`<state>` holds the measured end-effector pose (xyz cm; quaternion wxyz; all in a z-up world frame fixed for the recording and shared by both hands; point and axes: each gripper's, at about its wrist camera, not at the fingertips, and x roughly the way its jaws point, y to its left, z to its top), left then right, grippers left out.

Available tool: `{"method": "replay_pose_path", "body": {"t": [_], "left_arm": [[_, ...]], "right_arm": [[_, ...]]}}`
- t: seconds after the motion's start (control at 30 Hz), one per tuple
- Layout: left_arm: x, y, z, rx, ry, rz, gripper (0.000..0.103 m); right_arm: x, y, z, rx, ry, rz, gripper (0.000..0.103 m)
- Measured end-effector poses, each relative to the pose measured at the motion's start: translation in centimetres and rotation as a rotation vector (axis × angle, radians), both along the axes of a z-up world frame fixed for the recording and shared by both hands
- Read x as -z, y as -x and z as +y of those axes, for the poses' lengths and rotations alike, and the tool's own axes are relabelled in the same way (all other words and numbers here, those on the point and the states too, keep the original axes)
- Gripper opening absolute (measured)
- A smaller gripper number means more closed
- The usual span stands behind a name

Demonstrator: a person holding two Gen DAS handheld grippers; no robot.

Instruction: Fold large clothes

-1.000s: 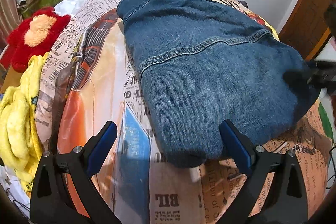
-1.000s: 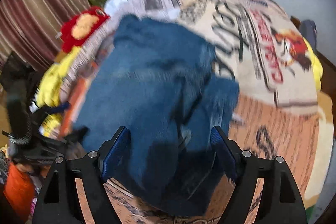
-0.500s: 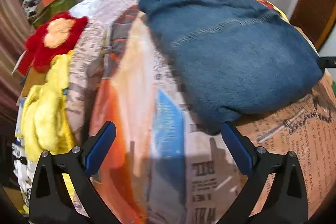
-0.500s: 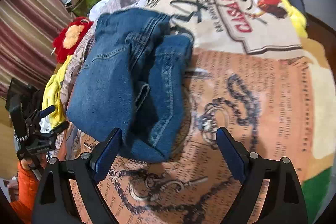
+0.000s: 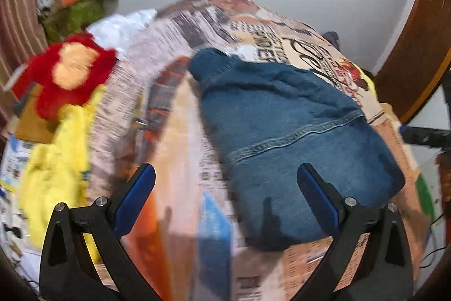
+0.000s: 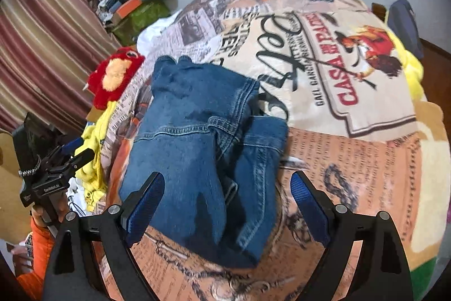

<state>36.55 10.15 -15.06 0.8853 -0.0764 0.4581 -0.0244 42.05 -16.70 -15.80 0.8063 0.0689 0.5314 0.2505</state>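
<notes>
A blue denim garment (image 5: 284, 137) lies folded in a compact bundle on a bed with a newspaper-print cover (image 5: 174, 148). In the right wrist view the denim garment (image 6: 191, 148) shows a folded sleeve or flap on its right side. My left gripper (image 5: 225, 188) is open and empty, above the garment's near left edge. My right gripper (image 6: 227, 193) is open and empty, above the garment's near end. The left gripper also shows at the left of the right wrist view (image 6: 67, 162), beside the bed.
A red plush toy (image 5: 70, 72) and yellow cloth (image 5: 56, 160) lie at the bed's left edge. A cluttered pile (image 6: 135, 4) stands by the striped curtain (image 6: 42, 47). A wooden door frame (image 5: 414, 61) is at right. The bed cover (image 6: 352, 117) extends far right.
Both grippers drew back and rose from the folded garment. The left view swung to show more of the wall and bed; the garment stayed in place.
</notes>
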Motion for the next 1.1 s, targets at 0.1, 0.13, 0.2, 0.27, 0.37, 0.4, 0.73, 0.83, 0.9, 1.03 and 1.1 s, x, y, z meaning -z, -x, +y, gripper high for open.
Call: {"method": "replay_pose_path", "body": {"t": [0.1,0.13,0.2,0.27,0.37,0.4,0.73,0.83,0.9,1.03,1.1], "left_arm": [[2.5,-1.8,-0.3,0.007,0.083,0.072,0.102],[3.4,-2.3,-0.3,0.004,0.111,0.096,0.102],[5.3,-3.2,0.0,-0.012,0.191,0.158,0.102],[6.8,-4.0,0.4,-0.025,0.271,0.197,0.102],[8.2,-4.8,0.4,-0.017,0.329,0.22,0.102],[8.6,-5.2,0.3,-0.011,0.351,0.224,0.102],[12.3,-8.5,-0.1,-0.002,0.582,0.302,0.102],[12.5,-8.6,-0.3,-0.011,0.592,0.299,0.1],[12.0,-8.3,-0.5,-0.009,0.58,0.285,0.094],[9.8,-7.1,-0.7,0.018,0.537,0.246,0.07],[8.4,-6.3,-0.8,0.034,0.51,0.217,0.063]], "right_arm": [[2.2,-1.3,1.1,-0.015,0.011,0.055,0.09],[3.2,-1.9,1.3,-0.016,0.013,0.084,0.09],[4.9,-2.9,1.6,-0.018,0.008,0.135,0.09],[6.6,-3.7,2.0,-0.023,0.003,0.188,0.09],[8.2,-4.5,2.7,-0.054,-0.017,0.225,0.09],[8.6,-4.8,3.0,-0.061,-0.027,0.236,0.09],[11.1,-7.4,4.3,-0.064,-0.155,0.366,0.088],[11.2,-7.5,4.3,-0.056,-0.167,0.37,0.075],[11.1,-7.4,4.0,-0.049,-0.188,0.376,0.063],[9.6,-6.6,4.3,-0.062,-0.173,0.331,0.049],[8.3,-6.1,4.5,-0.072,-0.161,0.299,0.043]]}}
